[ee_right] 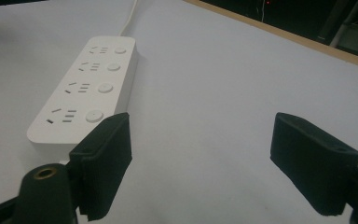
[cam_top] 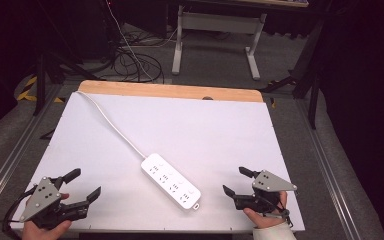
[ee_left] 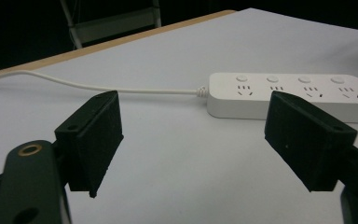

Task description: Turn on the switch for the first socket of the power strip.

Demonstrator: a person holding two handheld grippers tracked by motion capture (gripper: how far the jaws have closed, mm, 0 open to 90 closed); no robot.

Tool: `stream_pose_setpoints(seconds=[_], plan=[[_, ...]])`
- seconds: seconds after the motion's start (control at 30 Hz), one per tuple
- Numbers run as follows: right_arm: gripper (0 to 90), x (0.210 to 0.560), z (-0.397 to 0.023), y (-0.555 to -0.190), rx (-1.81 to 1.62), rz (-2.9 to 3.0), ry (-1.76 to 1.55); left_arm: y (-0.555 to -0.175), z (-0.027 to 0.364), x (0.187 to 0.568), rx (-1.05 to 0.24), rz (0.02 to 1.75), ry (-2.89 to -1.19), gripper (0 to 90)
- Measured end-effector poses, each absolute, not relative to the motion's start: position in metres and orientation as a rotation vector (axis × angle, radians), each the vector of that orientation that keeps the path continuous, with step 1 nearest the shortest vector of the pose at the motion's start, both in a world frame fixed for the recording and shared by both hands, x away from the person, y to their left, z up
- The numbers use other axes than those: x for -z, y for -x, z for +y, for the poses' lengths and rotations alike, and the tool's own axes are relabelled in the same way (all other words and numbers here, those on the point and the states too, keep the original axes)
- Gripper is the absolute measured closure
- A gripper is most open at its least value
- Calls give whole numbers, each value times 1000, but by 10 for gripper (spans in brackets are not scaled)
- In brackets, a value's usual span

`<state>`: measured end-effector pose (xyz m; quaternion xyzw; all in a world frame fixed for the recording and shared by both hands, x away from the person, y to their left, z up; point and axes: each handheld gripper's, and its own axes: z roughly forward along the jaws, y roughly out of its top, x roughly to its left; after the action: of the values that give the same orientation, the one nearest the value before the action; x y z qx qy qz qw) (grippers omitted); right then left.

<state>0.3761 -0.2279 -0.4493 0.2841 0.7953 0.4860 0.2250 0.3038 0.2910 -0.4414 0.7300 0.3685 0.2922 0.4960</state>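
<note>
A white power strip point(cam_top: 171, 181) with several sockets and buttons lies slantwise near the front middle of the white table top point(cam_top: 205, 130); its white cable point(cam_top: 111, 125) runs off to the far left corner. My left gripper point(cam_top: 86, 184) rests at the front left, open, nothing between its jaws; in the left gripper view the power strip point(ee_left: 291, 94) lies ahead of its right jaw. My right gripper point(cam_top: 237, 181) sits at the front right, open and empty; in the right gripper view the power strip point(ee_right: 86, 91) lies just beyond its left jaw.
A wooden edge strip point(cam_top: 170, 91) borders the table's far side. Beyond it a white table frame point(cam_top: 219, 30) and loose cables point(cam_top: 135, 60) stand on the grey floor. Metal rails point(cam_top: 10, 155) run along both sides of the table.
</note>
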Motion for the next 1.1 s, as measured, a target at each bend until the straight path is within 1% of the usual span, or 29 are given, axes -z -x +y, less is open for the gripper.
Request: stream_pose_setpoints(seconds=[0.07, 0.1, 0.2, 0.63, 0.67, 0.73, 0.9, 1.0, 1.1], plan=[[211, 449, -228, -376, -1341, 2194, -783, -304, 291, 441, -686, 897, -1773, 198], [211, 449, -228, -376, -1340, 2193, -783, -304, 291, 441, -686, 897, -1773, 212], [211, 449, -228, -376, -1341, 2192, -781, -307, 291, 441, -635, 915, -1801, 175], [211, 449, -228, -375, -1344, 2190, -776, -305, 289, 435, -686, 881, -1813, 195], [211, 449, -228, -376, -1338, 2193, -777, -307, 289, 433, -660, 888, -1816, 205], [211, 449, -228, -376, -1343, 2193, -779, -307, 289, 431, -671, 876, -1821, 212], [211, 449, -228, -376, -1345, 2194, -781, -310, 286, 424, -669, 851, -1827, 269], [211, 449, -228, -376, -1345, 2194, -782, -316, 278, 417, -632, 819, -1842, 287], [211, 449, -228, -376, -1346, 2192, -781, -319, 274, 414, -630, 808, -1846, 294]])
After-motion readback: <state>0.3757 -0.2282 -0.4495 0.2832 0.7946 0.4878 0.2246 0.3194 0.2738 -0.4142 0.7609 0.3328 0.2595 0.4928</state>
